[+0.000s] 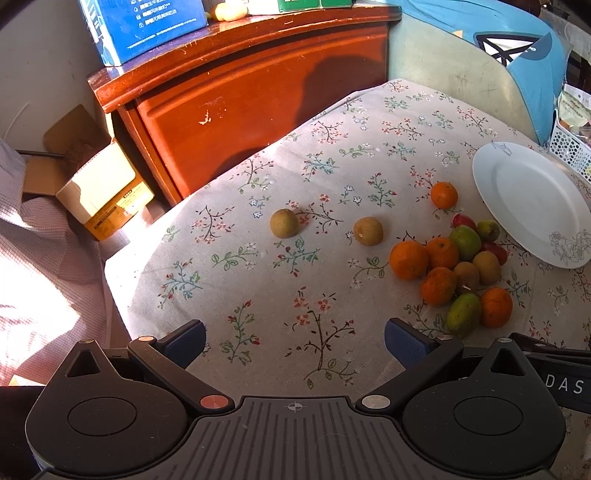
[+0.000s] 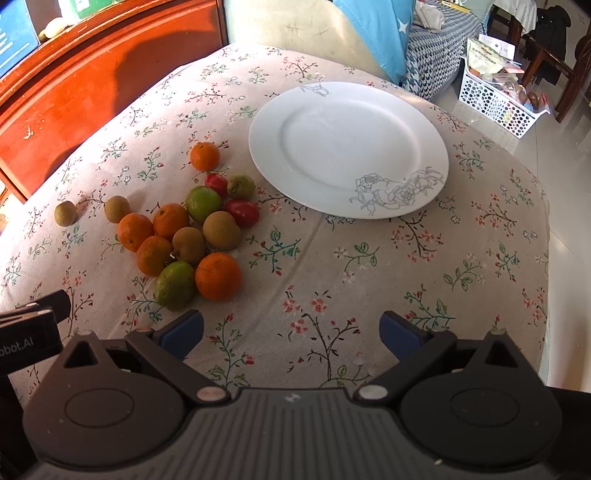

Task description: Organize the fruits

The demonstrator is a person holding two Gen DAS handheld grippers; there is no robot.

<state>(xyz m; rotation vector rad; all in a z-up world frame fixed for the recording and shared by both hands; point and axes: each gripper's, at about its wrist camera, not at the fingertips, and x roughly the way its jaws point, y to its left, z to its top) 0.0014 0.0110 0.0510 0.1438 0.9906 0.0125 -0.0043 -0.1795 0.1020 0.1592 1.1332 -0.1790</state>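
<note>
A pile of small fruits (image 1: pixel 454 273) lies on the flowered tablecloth: several oranges, brown kiwis, green and red ones. Two brown kiwis (image 1: pixel 284 223) (image 1: pixel 368 230) and one orange (image 1: pixel 444 194) sit apart from it. A white plate (image 1: pixel 532 199) with nothing on it stands to the right of the pile. My left gripper (image 1: pixel 294 341) is open above bare cloth, near the table's front. In the right wrist view the fruit pile (image 2: pixel 192 236) lies left of the plate (image 2: pixel 347 147). My right gripper (image 2: pixel 291 332) is open and holds nothing, just right of the pile.
A red-brown wooden cabinet (image 1: pixel 236 118) stands behind the table with a blue box (image 1: pixel 147 26) on top. A cardboard box (image 1: pixel 103 192) sits on the floor at left. A white perforated basket (image 2: pixel 495 99) is on the floor at right. A blue-covered chair back (image 1: pixel 480 55) stands behind the table.
</note>
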